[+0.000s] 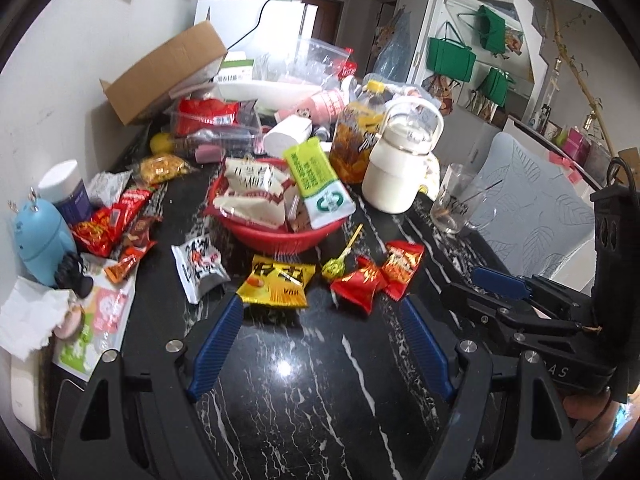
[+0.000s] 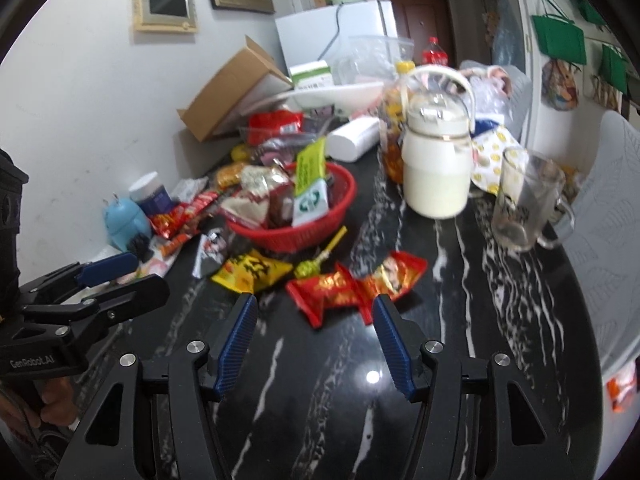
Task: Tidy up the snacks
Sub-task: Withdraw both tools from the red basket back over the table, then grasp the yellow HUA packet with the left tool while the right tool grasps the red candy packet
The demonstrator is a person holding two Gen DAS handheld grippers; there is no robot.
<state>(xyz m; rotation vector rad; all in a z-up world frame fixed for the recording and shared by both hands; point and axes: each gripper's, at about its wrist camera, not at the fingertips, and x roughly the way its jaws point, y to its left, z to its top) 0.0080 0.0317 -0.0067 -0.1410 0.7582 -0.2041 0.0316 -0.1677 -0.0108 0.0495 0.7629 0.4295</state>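
Snacks lie loose on the black marbled tabletop (image 1: 288,380), just near of a red basket (image 1: 280,240) that already holds white packets and a green-white pack standing on end.

Nearest pieces: a yellow packet (image 1: 276,284) w/ red characters, dead ahead and slightly left of the left gripper (image 1: 320,344); two red packets (image 2: 352,288) side by side, right in front of the right gripper (image 2: 316,340). A green lollipop (image 2: 308,266) lies between the yellow and red packets, stick pointing far-right toward the basket.

Key relation: the red pair sits just beyond the right jaws' tips, long axis running left-right across the jaw line, so the right hand looks nearer to it. The left hand is nearer the yellow packet, which lies off its left jaw tip.

Both sets of jaws are spread, nothing between them; neither touches a packet.

Readable text: "GenRobot.AI" on the left gripper's body, seen from the right wrist view. Packet print is Chinese, too blurred to read; "VHA"-like letters upside down on the yellow packet, not sure.

Also on the tabletop: white jug (image 2: 436,172), glass mug (image 2: 524,204), cardboard box (image 1: 160,76) far left.
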